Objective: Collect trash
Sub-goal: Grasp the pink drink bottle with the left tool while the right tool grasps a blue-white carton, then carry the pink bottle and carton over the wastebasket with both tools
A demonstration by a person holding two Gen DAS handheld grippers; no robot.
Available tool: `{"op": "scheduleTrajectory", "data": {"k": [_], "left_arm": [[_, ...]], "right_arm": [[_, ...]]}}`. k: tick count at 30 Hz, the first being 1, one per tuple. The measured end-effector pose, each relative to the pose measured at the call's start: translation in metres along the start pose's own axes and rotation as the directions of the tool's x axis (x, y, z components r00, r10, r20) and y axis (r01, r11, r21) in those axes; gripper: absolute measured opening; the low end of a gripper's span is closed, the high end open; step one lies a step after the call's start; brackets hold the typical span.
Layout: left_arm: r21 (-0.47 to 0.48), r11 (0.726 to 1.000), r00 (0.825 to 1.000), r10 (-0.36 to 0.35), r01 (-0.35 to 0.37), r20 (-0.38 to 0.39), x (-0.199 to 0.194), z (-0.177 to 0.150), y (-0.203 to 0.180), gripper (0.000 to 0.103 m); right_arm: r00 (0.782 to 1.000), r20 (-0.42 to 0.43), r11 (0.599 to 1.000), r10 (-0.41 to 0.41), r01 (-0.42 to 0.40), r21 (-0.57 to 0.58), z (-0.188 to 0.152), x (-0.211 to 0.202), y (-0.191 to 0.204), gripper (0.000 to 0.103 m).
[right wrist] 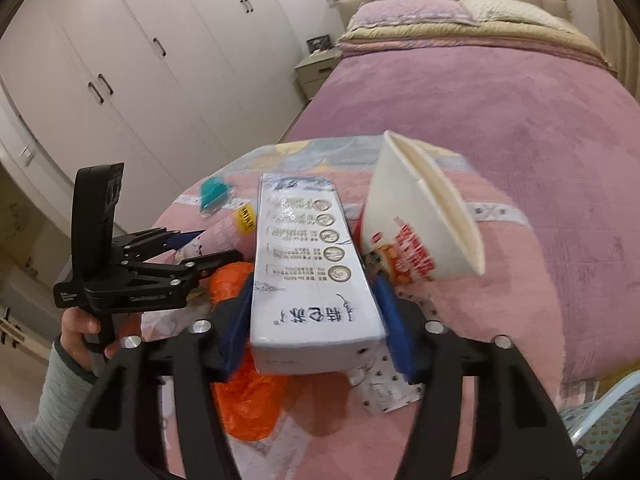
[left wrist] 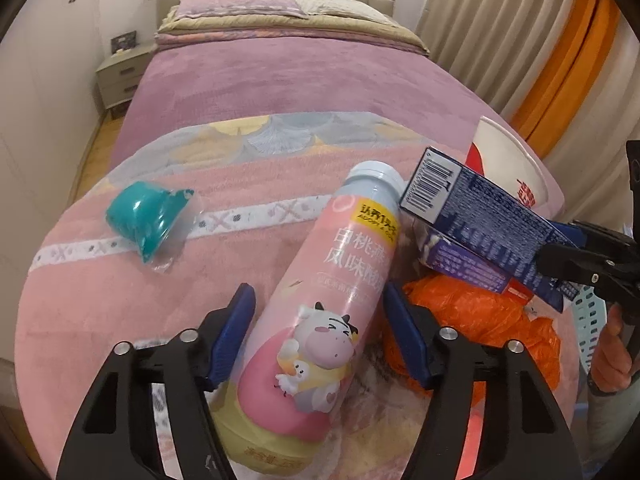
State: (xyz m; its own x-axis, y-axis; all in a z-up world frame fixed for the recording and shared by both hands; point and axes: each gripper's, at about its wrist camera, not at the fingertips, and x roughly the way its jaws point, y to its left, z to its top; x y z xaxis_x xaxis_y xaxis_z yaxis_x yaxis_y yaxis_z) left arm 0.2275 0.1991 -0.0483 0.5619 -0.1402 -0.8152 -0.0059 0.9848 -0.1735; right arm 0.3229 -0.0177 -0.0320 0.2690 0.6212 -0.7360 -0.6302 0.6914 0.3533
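Note:
A pink yoghurt-drink bottle [left wrist: 320,304] with a cartoon cow lies on the pink blanket, pale blue cap pointing away. My left gripper [left wrist: 318,292] is closed around its body, blue pads against both sides. My right gripper [right wrist: 316,280] is shut on a white and blue carton [right wrist: 312,276], which the left wrist view shows as the carton [left wrist: 480,216] tilted above an orange plastic bag [left wrist: 472,320]. A teal cup [left wrist: 144,216] in clear film lies to the left. A squashed white and red paper bowl [right wrist: 420,216] lies right of the carton.
The trash lies at the foot of a bed [left wrist: 280,80] with pillows at the far end. A pale blue perforated basket [right wrist: 600,420] stands off the bed's near right corner. Beyond are a nightstand [left wrist: 120,76], a wardrobe [right wrist: 120,60] and curtains [left wrist: 520,40].

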Motion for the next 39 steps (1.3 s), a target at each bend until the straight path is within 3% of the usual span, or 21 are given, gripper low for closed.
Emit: {"op": "scheduleTrajectory", "data": {"k": [5,12,22,24,27,31,33,34,35,39], "left_arm": [[-0.057,0.996,0.997,0.074,-0.074,0.003,-0.020,-0.021,0.000,0.051],[-0.140,0.986,0.994,0.096,-0.089,0.043,-0.062,-0.064,0.004,0.049],[-0.123,0.989,0.995,0.089,-0.083,0.046,-0.082,-0.119,-0.004,0.049],[-0.097,0.991,0.995,0.096,-0.092,0.034,-0.079,-0.123,-0.010,0.048],[-0.058,0.994,0.994,0.096,-0.094,0.050,-0.078,-0.128,-0.017,0.048],[-0.050,0.996,0.995,0.071,-0.068,0.069,-0.078,-0.128,-0.021,0.054],[-0.040,0.996,0.995,0.080,-0.077,0.061,-0.074,-0.126,-0.024,0.056],[-0.041,0.996,0.995,0.086,-0.084,0.052,-0.072,-0.125,-0.025,0.061],[-0.042,0.996,0.995,0.086,-0.084,0.051,-0.072,-0.126,-0.026,0.062],[-0.053,0.995,0.995,0.086,-0.084,0.048,-0.069,-0.126,-0.030,0.060]], "right_arm": [[1.000,0.018,0.999,0.017,-0.016,-0.032,-0.011,-0.009,0.016,0.052],[0.998,0.057,0.996,0.017,-0.013,-0.085,-0.056,-0.048,0.035,0.052],[0.971,0.144,0.976,-0.189,0.202,-0.081,-0.144,-0.092,0.055,0.053],[0.956,0.148,0.959,-0.252,0.267,-0.094,-0.158,-0.090,0.058,0.053],[0.950,0.122,0.950,-0.288,0.299,-0.085,-0.172,-0.085,0.057,0.053],[0.957,0.050,0.957,-0.287,0.288,-0.027,-0.175,-0.073,0.048,0.054],[0.952,0.039,0.953,-0.303,0.303,-0.003,-0.168,-0.070,0.046,0.062],[0.954,0.036,0.954,-0.299,0.298,0.008,-0.166,-0.069,0.046,0.074],[0.958,0.032,0.958,-0.285,0.285,0.028,-0.163,-0.068,0.043,0.076],[0.964,-0.008,0.960,-0.267,0.267,0.090,-0.159,-0.057,0.033,0.076]]}}
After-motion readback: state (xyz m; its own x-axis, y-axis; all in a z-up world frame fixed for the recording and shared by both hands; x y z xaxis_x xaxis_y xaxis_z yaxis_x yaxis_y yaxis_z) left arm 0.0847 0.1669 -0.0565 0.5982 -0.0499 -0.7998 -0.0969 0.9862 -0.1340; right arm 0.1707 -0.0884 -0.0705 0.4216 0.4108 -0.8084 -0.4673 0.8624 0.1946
